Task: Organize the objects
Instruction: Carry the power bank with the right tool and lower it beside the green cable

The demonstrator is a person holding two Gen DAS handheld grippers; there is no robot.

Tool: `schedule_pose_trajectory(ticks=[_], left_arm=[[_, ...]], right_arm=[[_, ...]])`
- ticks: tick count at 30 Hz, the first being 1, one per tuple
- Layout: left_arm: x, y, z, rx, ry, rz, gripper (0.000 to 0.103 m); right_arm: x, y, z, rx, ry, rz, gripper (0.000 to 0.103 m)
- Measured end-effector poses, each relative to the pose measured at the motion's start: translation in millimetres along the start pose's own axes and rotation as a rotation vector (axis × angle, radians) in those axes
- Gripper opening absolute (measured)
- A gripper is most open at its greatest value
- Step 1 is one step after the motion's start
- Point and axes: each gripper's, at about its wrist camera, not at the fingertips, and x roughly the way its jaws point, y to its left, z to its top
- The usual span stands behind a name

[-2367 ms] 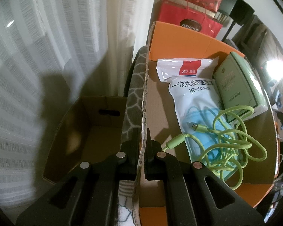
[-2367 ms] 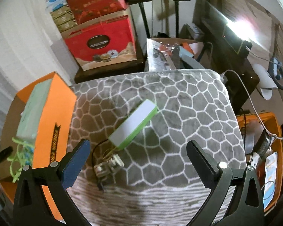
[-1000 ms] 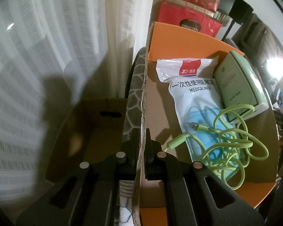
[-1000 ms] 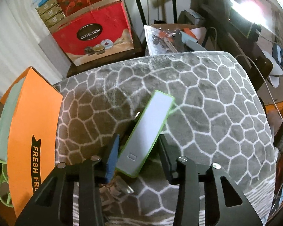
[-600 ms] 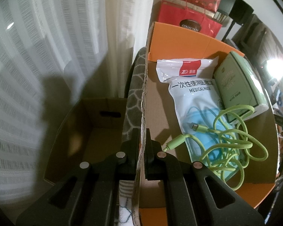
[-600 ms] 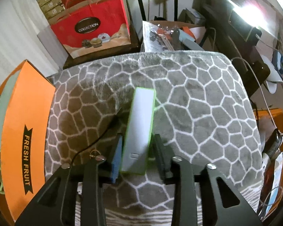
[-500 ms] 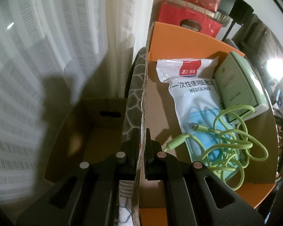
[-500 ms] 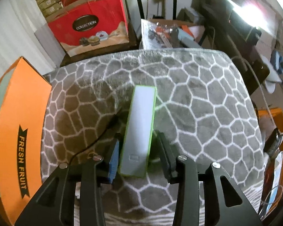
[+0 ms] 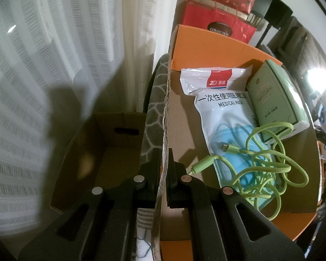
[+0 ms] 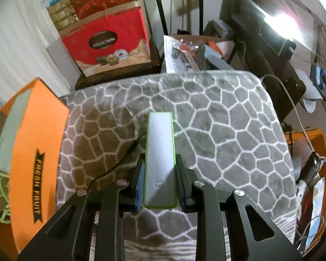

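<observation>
Between the pads of the right claw point(image 10: 159, 187) sits a power bank point(image 10: 159, 152), white on top with a green rim; the jaws have just been closing and now press on both of its long sides, so it is gripped near its rear end, with its far end pointing away from the camera over a grey cushion point(image 10: 217, 130) patterned with white lines; whether the power bank touches the cushion I cannot tell; a thin black cable point(image 10: 117, 165) runs across the cushion just left of the claw; to the left stands an orange box point(image 10: 35, 152) printed with "FRESH FRUIT"; behind the cushion a red gift bag point(image 10: 107, 43) marked "COLLECTION" rests on a dark stand.

Seen from the left wrist, the left claw point(image 9: 163, 169) is closed tight on the upright cardboard wall point(image 9: 165, 113) of the orange box point(image 9: 206, 43), one finger on each side of the wall; inside the box lie a packet of medical masks point(image 9: 221, 108), a pale green pack of tissues point(image 9: 276, 100) leaning at the right side, and a loose coil of light green cable point(image 9: 271, 165) lying partly over both; outside the wall, to the left, sits an open brown carton point(image 9: 110, 143); a strip of the grey cushion point(image 9: 154, 108) shows between the carton and the wall; white curtains point(image 9: 65, 43) hang behind.
</observation>
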Motion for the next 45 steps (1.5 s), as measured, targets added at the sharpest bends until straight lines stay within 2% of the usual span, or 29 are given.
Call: schedule_pose_trajectory(ticks=[12,21,31,45], left_arm=[[0,1,0,-0.004,0.0,-0.003,0.004],[2,2,2,-0.016,0.005,-0.012,0.004],[1,3,1,-0.026,0.008,-0.015,0.004],[2,3,1,-0.025,0.008,-0.015,0.004]], right_arm=[[-76,38,8,-0.084,-0.125,0.069,0.024],[-116,79,5,-0.147,-0.174,0.152,0.024],[-127,123,0,-0.215,-0.182,0.189,0.024],[-111,185,-15,-0.296,-0.149,0.242,0.024]])
